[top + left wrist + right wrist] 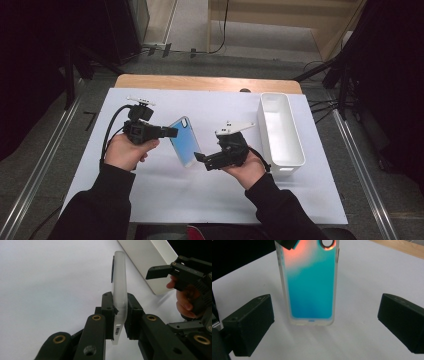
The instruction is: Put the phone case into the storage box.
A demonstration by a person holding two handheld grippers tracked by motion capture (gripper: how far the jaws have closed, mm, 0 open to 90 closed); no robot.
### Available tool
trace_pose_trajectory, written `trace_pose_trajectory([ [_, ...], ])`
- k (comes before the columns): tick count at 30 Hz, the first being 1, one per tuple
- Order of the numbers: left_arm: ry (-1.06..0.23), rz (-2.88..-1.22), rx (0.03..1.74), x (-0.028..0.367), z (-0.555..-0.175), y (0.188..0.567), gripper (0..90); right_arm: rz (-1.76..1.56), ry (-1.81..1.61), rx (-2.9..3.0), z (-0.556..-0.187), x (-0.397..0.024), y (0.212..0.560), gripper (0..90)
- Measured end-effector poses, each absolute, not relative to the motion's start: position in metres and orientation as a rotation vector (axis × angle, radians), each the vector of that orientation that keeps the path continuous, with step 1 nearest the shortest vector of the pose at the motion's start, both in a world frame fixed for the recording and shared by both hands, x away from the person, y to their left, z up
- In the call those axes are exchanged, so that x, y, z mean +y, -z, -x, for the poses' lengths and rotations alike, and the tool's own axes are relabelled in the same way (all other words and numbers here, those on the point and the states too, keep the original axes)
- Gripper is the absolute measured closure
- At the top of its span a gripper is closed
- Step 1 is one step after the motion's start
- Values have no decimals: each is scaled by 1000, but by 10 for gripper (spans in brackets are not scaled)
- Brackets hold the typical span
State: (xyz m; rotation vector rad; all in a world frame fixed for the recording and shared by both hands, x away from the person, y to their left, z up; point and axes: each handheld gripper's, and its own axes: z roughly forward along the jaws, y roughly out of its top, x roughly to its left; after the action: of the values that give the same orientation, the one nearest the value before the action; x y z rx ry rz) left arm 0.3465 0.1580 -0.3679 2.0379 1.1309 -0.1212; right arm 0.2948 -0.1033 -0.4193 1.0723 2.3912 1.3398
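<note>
We held a blue phone case clamped edgewise between our left gripper pads. Our right gripper waited just beside it, jaws spread wide apart.

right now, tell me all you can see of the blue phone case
The blue-to-orange gradient phone case has a frosted translucent rim, a rounded camera cutout at its orange end and a port slot at its blue end. It looks like soft plastic, empty and thin. The left gripper clamps it near the orange end, lifted and tilted over the white sheet; the right gripper stands open before it, not touching.
</note>
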Motion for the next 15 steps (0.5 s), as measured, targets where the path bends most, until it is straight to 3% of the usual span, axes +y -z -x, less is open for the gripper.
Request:
trace_pose_trajectory([
  [15, 148, -2076, 1113, 145, -343, 371, 796, -1085, -1324, 2368, -291, -94, 408, 0],
])
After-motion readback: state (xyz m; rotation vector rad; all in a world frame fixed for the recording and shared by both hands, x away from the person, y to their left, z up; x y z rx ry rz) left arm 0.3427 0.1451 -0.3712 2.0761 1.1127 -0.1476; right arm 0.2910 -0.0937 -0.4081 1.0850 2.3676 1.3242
